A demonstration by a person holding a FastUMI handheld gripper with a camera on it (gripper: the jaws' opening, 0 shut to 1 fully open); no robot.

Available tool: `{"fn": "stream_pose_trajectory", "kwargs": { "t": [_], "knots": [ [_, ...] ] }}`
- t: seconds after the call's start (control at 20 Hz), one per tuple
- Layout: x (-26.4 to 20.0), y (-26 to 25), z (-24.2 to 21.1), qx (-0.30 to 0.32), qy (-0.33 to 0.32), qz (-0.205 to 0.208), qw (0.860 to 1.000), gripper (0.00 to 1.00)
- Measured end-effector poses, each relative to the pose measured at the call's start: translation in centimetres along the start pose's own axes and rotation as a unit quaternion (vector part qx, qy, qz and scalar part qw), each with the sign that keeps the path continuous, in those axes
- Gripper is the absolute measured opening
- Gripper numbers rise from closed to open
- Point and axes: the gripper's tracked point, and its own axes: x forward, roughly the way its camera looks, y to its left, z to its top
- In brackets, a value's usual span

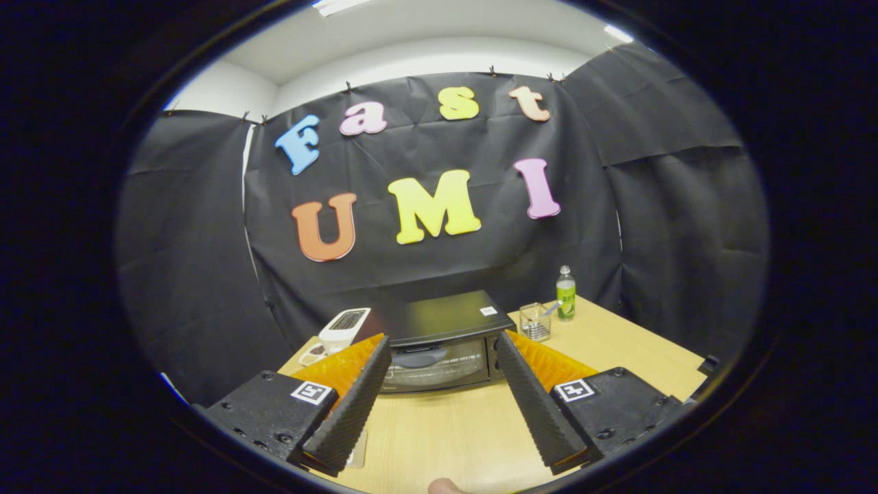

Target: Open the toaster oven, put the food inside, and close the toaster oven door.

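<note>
A black toaster oven (pixel 442 339) stands on the wooden table (pixel 617 350) beyond my fingers, its glass door shut and facing me. My gripper (pixel 442 350) is open, held above the table, with nothing between its fingers; the oven's front shows through the gap between the fingertips. A small plate (pixel 312 355) with something dark on it lies left of the oven, partly hidden behind my left finger (pixel 353 405); I cannot tell what the food is.
A white device with a dark screen (pixel 345 325) leans beside the oven's left side. Right of the oven stand a clear glass cup (pixel 534 322) with a utensil in it and a green-labelled bottle (pixel 565 293). A fingertip (pixel 444 486) shows near the table's front.
</note>
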Motion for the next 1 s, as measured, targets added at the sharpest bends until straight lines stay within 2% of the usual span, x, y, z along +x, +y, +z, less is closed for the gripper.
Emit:
{"fn": "stream_pose_trajectory", "kwargs": {
  "t": [0.2,0.35,0.6,0.75,1.0],
  "knots": [
    [-3.3,0.5,2.4,-0.012,-0.033,0.009,0.999,1.00],
    [-5.4,1.6,3.7,-0.047,-0.064,0.011,0.997,1.00],
    [-8.0,5.7,3.5,-0.098,-0.087,0.046,0.990,1.00],
    [-8.1,7.1,3.2,-0.109,-0.099,0.051,0.988,1.00],
    [-7.4,7.0,2.0,-0.094,-0.074,0.049,0.992,1.00]
  ]
}}
